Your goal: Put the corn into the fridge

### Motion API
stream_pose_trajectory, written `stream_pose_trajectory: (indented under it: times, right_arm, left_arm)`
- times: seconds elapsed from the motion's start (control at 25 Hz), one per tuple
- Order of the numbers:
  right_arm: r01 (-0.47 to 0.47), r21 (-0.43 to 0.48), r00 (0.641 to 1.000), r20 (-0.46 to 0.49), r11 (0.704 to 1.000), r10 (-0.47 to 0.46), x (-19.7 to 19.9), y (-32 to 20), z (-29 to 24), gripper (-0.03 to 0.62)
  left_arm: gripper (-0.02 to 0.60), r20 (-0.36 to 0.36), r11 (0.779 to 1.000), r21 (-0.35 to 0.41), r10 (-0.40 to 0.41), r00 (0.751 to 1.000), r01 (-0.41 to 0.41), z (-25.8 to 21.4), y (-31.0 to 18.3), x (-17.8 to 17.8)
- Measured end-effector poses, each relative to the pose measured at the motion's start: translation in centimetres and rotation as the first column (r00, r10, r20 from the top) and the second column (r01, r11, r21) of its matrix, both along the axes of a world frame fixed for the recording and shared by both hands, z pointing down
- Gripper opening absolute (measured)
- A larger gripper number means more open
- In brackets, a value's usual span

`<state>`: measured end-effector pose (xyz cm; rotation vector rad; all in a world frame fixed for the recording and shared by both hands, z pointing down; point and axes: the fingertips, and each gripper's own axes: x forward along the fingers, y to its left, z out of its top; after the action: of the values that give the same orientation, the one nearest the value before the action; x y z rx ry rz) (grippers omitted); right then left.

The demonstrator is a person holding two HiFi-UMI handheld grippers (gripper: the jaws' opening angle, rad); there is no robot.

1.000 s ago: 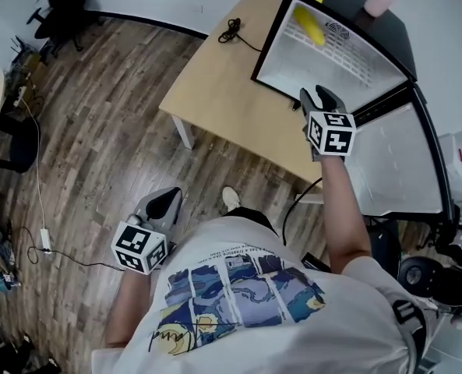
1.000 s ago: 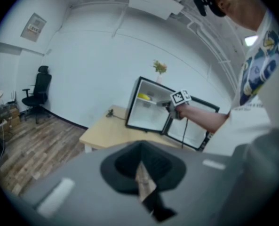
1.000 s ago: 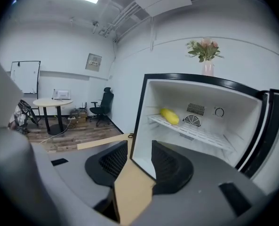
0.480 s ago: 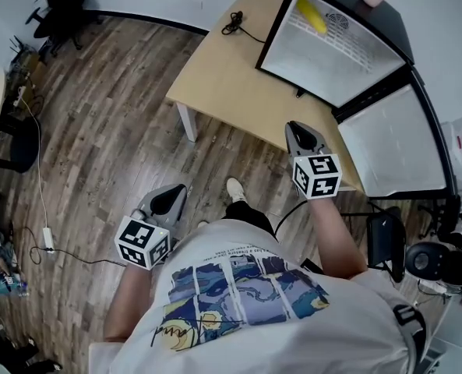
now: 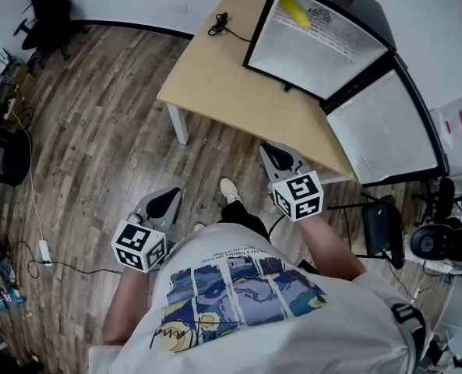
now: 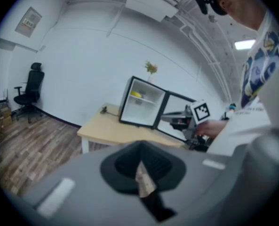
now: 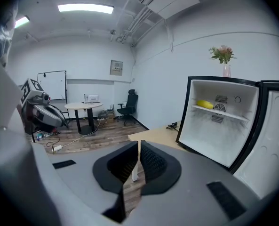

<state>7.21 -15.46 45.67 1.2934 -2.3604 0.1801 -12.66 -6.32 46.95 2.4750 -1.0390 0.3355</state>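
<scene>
Apparently done: yellow corn cob (image 5: 294, 10) on shelf of white mini fridge (image 5: 324, 53), top centre; right gripper (image 5: 276, 154) jaws just closed, empty; left gripper (image 5: 166, 199) jaws together, empty; next, probably swing door (image 5: 382, 123) to

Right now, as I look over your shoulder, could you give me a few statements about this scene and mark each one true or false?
1. The corn lies on a shelf inside the fridge. True.
2. The fridge door is shut. False: it stands wide open.
3. The right tool holds the corn. False: its jaws have just closed, with nothing between them.
4. The fridge stands on a wooden table. True.
</scene>
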Motion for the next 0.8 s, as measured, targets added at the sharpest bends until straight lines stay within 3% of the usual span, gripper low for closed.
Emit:
stream_pose_trajectory:
  times: [0.8]
  right_arm:
    - [0.066, 0.009, 0.998, -0.007, 0.998, -0.066, -2.9, 4.2, -0.6, 0.014]
  left_arm:
    - [0.009, -0.021, 1.0, 0.008, -0.019, 1.0, 0.019, 0.6, 3.5, -1.2]
